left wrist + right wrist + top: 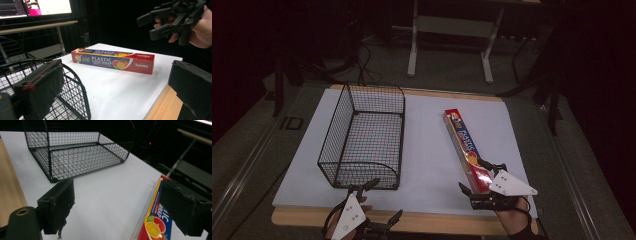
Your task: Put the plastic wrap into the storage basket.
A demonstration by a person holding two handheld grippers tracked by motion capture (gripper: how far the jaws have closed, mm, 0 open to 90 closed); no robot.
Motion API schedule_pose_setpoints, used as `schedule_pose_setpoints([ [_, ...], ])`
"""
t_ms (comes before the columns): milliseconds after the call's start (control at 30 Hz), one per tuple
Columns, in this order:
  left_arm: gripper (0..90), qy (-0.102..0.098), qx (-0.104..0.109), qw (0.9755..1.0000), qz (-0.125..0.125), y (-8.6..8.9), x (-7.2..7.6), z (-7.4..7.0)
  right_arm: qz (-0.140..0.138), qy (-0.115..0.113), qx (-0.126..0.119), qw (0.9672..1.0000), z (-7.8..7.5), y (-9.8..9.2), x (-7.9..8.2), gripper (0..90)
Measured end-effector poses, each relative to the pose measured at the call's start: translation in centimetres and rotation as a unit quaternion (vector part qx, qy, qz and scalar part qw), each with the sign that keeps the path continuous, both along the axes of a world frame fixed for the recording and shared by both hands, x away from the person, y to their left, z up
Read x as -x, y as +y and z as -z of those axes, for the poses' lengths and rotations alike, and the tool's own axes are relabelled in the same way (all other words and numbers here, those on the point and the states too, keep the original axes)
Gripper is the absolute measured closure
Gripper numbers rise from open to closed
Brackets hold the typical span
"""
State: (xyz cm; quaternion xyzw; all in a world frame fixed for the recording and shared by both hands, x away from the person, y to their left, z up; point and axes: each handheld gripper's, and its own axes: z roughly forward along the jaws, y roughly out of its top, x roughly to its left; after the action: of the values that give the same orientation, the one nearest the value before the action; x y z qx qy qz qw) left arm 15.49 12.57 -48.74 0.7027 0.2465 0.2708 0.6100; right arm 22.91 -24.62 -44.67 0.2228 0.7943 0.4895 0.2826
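from above, my right gripper (473, 176) hangs spread wide over the near end of the plastic wrap box (467, 150), lying on the white mat (427, 150) right of the wire basket (364, 137). my left gripper's view shows its released jaws, box beyond. my right gripper's view: nothing clamped.

A dim room is seen, where a wooden bench (432, 222) covered by a white sheet (427, 150) is set on grey carpet (447, 70), with a grey metal frame (452, 30) behind and lit monitor screens (37, 7) glimpsed beyond.
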Motion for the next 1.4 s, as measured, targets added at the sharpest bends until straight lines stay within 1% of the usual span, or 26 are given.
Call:
schedule_pose_setpoints([
  [67,0.7,0.0,0.001,1.0,0.0,0.0,0.0,0.0,0.01,0.003,0.01,0.9999,0.3,0.0,-0.5,13.0],
  [133,0.7,0.0,0.001,1.0,0.0,0.0,0.0,0.0,0.019,0.002,0.015,0.9997,0.7,-0.1,-1.0,12.8],
  [200,0.6,0.0,0.001,1.0,-0.001,0.0,0.0,0.0,0.027,0.011,0.018,0.9994,1.0,-0.2,-1.6,12.4],
  [300,0.7,-0.001,0.002,1.0,0.0,0.0,0.0,0.0,0.043,0.018,0.026,0.9986,1.4,-0.3,-2.6,11.9],
  [333,0.7,-0.001,0.002,1.0,0.001,0.0,0.0,0.0,0.046,0.022,0.025,0.9984,1.5,-0.4,-2.8,11.9],
  [467,0.7,-0.001,0.0,1.0,0.002,-0.1,0.1,0.0,0.062,0.036,0.034,0.9968,1.8,-0.4,-3.9,11.7],
  [533,0.7,-0.002,-0.001,1.0,0.001,-0.1,0.1,0.0,0.07,0.034,0.04,0.9961,1.8,-0.3,-4.4,11.7],
  [600,0.7,-0.002,0.0,1.0,0.0,-0.1,0.1,0.0,0.064,0.053,0.04,0.9957,1.8,-0.1,-5.1,11.8],
  [700,0.7,-0.003,0.001,1.0,-0.001,-0.1,0.1,0.0,0.075,0.061,0.05,0.994,1.9,0.2,-6.0,12.8],
  [767,0.6,-0.003,0.0,1.0,0.0,-0.1,0.1,0.0,0.079,0.069,0.049,0.9933,1.9,0.4,-6.5,12.8],
  [900,0.6,-0.005,0.0,1.0,-0.002,-0.1,0.1,0.0,0.093,0.088,0.055,0.9902,1.9,0.8,-7.8,12.2],
  [967,0.6,-0.005,0.001,1.0,-0.002,-0.1,0.1,0.0,0.101,0.093,0.056,0.9889,2.0,0.9,-8.2,12.0],
  [1000,0.6,-0.005,0.001,1.0,-0.002,-0.1,0.1,0.0,0.108,0.098,0.059,0.9876,2.0,1.0,-8.6,12.0],
  [1033,0.6,-0.006,0.001,1.0,-0.001,-0.1,0.1,0.0,0.112,0.105,0.056,0.9865,2.0,1.0,-8.9,12.0],
  [1067,0.7,-0.006,0.001,1.0,-0.001,-0.1,0.1,0.0,0.121,0.113,0.056,0.9846,2.0,1.0,-9.2,12.5],
  [1100,0.6,-0.006,0.001,1.0,-0.002,-0.1,0.1,0.0,0.129,0.125,0.055,0.9822,2.0,1.0,-9.6,12.8],
  [1133,0.7,-0.006,0.001,1.0,-0.001,-0.1,0.1,0.0,0.138,0.137,0.049,0.9796,2.1,1.1,-10.0,12.7],
  [1167,0.6,-0.006,0.001,1.0,-0.001,-0.1,0.1,0.0,0.149,0.146,0.052,0.9766,2.2,1.1,-10.4,12.8],
  [1233,0.7,-0.006,0.001,1.0,-0.001,0.0,0.1,-0.1,0.159,0.161,0.046,0.973,2.3,1.1,-10.9,12.7],
  [1333,0.6,-0.005,0.001,1.0,0.0,-0.1,0.1,0.0,0.175,0.181,0.055,0.9662,2.7,1.3,-11.9,12.6],
  [1400,0.6,-0.005,0.001,1.0,0.0,-0.1,0.1,0.0,0.184,0.19,0.062,0.9624,2.9,1.5,-12.5,12.5],
])
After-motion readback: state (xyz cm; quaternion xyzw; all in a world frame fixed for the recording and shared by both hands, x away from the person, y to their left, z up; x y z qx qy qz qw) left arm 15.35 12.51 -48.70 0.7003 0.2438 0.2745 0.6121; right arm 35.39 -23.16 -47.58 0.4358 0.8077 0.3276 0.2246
